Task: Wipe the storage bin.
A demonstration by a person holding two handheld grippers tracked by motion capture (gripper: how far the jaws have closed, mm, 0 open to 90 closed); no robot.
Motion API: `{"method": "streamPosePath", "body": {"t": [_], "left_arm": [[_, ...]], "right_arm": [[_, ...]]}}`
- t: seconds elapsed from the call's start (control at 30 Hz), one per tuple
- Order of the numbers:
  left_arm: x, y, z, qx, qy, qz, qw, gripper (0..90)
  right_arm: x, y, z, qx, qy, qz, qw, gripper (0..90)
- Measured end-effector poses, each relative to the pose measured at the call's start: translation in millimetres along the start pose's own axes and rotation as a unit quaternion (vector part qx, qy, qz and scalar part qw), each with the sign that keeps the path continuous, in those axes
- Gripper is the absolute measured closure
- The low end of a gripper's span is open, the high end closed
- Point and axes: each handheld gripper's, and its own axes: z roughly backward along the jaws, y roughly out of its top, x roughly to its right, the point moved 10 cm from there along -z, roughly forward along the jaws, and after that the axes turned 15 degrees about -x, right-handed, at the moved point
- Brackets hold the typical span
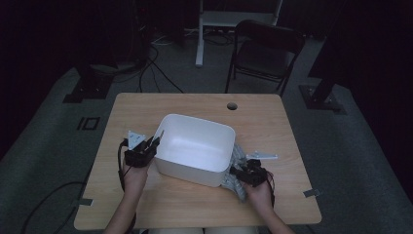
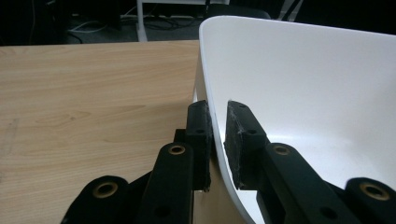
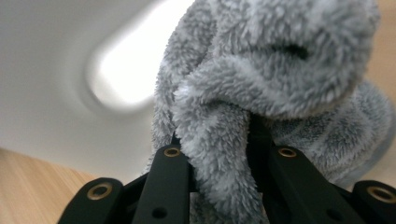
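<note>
A white plastic tub (image 1: 195,148) stands in the middle of the wooden table (image 1: 146,107). My left gripper (image 1: 155,142) is at the tub's left rim, shut on the rim (image 2: 215,126) with one jaw outside the wall and one inside. A grey fluffy cloth (image 1: 234,168) lies against the tub's right side on the table. My right gripper (image 1: 239,171) is shut on a fold of that grey cloth (image 3: 219,140), and the tub's white wall (image 3: 60,84) is close behind it.
A round cable hole (image 1: 232,106) is in the table near its far edge. A black folding chair (image 1: 265,51) and a white stand (image 1: 199,34) are on the floor beyond the table. Cables trail across the floor at left.
</note>
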Motion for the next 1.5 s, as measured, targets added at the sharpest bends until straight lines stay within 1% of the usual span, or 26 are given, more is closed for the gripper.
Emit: {"method": "streamPosePath", "body": {"t": [0.03, 0.13, 0.2, 0.27, 0.33, 0.47, 0.5, 0.57, 0.63, 0.67, 0.77, 0.83, 0.87, 0.93, 0.97, 1.03, 1.07, 1.1, 1.13, 1.17, 1.2, 1.3, 1.33, 1.4, 1.47, 1.5], "left_arm": [[0.0, -0.1, 0.0, 0.0, -0.001, 0.0, 1.0, 79.7], [-0.5, -0.1, -0.2, -0.003, -0.007, -0.002, 1.0, 79.7], [0.7, 0.1, -0.3, -0.004, -0.005, -0.008, 1.0, 79.6], [0.8, -0.1, -0.2, -0.003, -0.01, -0.005, 0.9999, 79.5], [0.4, -0.2, -0.1, -0.002, -0.008, -0.003, 1.0, 79.5], [0.2, -0.2, 0.0, 0.0, -0.005, 0.001, 1.0, 79.5], [0.1, -0.3, 0.2, 0.001, -0.004, 0.001, 1.0, 79.5], [0.1, -0.3, 0.3, 0.0, -0.002, -0.001, 1.0, 79.5], [0.4, -0.3, 0.1, 0.001, -0.005, -0.003, 1.0, 79.6], [1.3, -0.2, -0.1, 0.002, -0.011, -0.005, 0.9999, 79.5], [1.7, 0.0, -0.4, 0.001, -0.015, -0.006, 0.9999, 79.4], [1.7, 0.0, -0.5, 0.001, -0.016, -0.005, 0.9999, 79.5], [1.7, 0.0, -0.5, 0.001, -0.015, -0.004, 0.9999, 79.5], [1.6, 0.0, -0.5, 0.0, -0.011, -0.006, 0.9999, 79.5], [1.6, 0.0, -0.5, 0.0, -0.011, -0.006, 0.9999, 79.5], [1.4, 0.0, -0.4, -0.001, -0.005, -0.008, 1.0, 79.6], [1.3, 0.1, -0.3, 0.0, -0.002, -0.009, 1.0, 79.5], [1.3, 0.3, -0.2, 0.001, 0.003, -0.01, 0.9999, 79.5], [1.2, 0.3, -0.2, 0.002, 0.003, -0.009, 1.0, 79.7], [1.2, 0.3, -0.3, 0.002, 0.004, -0.008, 1.0, 79.7], [1.4, 0.4, -0.3, 0.001, 0.003, -0.01, 0.9999, 79.7], [2.3, 0.2, -0.4, -0.002, -0.001, -0.015, 0.9999, 79.7], [2.4, 0.2, -0.4, -0.004, -0.002, -0.018, 0.9998, 79.6], [1.7, -0.1, -0.5, -0.004, -0.011, -0.012, 0.9999, 79.5], [1.6, 0.1, -0.6, -0.007, -0.01, -0.017, 0.9998, 79.6], [1.4, 0.3, -0.7, -0.006, -0.012, -0.014, 0.9998, 79.6]], "right_arm": [[-0.9, 9.3, 9.8, 0.019, 0.0, 0.004, 0.9998, 76.5], [-1.4, 16.1, 14.6, 0.031, -0.001, 0.003, 0.9995, 76.5], [-1.0, 16.8, 11.7, 0.031, -0.003, 0.003, 0.9995, 76.6], [1.5, 14.3, 5.8, 0.023, -0.007, 0.0, 0.9997, 76.7], [8.9, 5.0, -9.9, -0.007, -0.011, -0.011, 0.9999, 76.8], [12.6, 1.3, -15.4, -0.016, -0.001, -0.018, 0.9997, 76.6], [11.7, 5.0, -10.5, -0.013, -0.007, -0.009, 0.9999, 76.4], [11.2, 8.0, -6.3, -0.005, -0.005, -0.008, 0.9999, 76.3], [11.3, 16.3, 4.0, 0.015, 0.001, -0.012, 0.9998, 76.3], [11.8, 26.2, 12.8, 0.036, -0.001, -0.013, 0.9993, 76.2], [12.5, 31.0, 14.0, 0.039, -0.005, -0.012, 0.9991, 76.2], [14.5, 30.3, 9.0, 0.045, -0.006, -0.021, 0.9988, 76.3], [19.7, 24.0, -3.2, 0.022, -0.016, -0.026, 0.9993, 76.6], [25.6, 14.7, -17.2, 0.001, -0.017, -0.034, 0.9993, 76.8], [25.6, 14.7, -17.2, 0.001, -0.017, -0.034, 0.9993, 76.8], [27.7, 12.8, -20.1, 0.001, -0.005, -0.042, 0.9991, 76.7], [27.5, 14.6, -18.8, -0.004, -0.011, -0.037, 0.9993, 76.7], [26.7, 17.9, -15.3, 0.001, -0.014, -0.031, 0.9994, 76.6], [25.1, 26.3, -5.1, 0.019, -0.007, -0.032, 0.9993, 76.5], [25.1, 26.3, -5.1, 0.019, -0.007, -0.032, 0.9993, 76.5], [25.1, 36.8, 5.4, 0.04, -0.009, -0.027, 0.9988, 76.4], [26.1, 44.4, 9.4, 0.047, -0.012, -0.028, 0.9984, 76.4], [26.8, 45.8, 8.0, 0.046, -0.012, -0.031, 0.9984, 76.5], [29.7, 45.5, 3.0, 0.044, -0.012, -0.037, 0.9983, 76.5], [34.6, 40.3, -7.9, 0.026, -0.016, -0.043, 0.9986, 76.5], [37.7, 36.7, -14.1, 0.016, -0.017, -0.046, 0.9987, 76.6]]}}
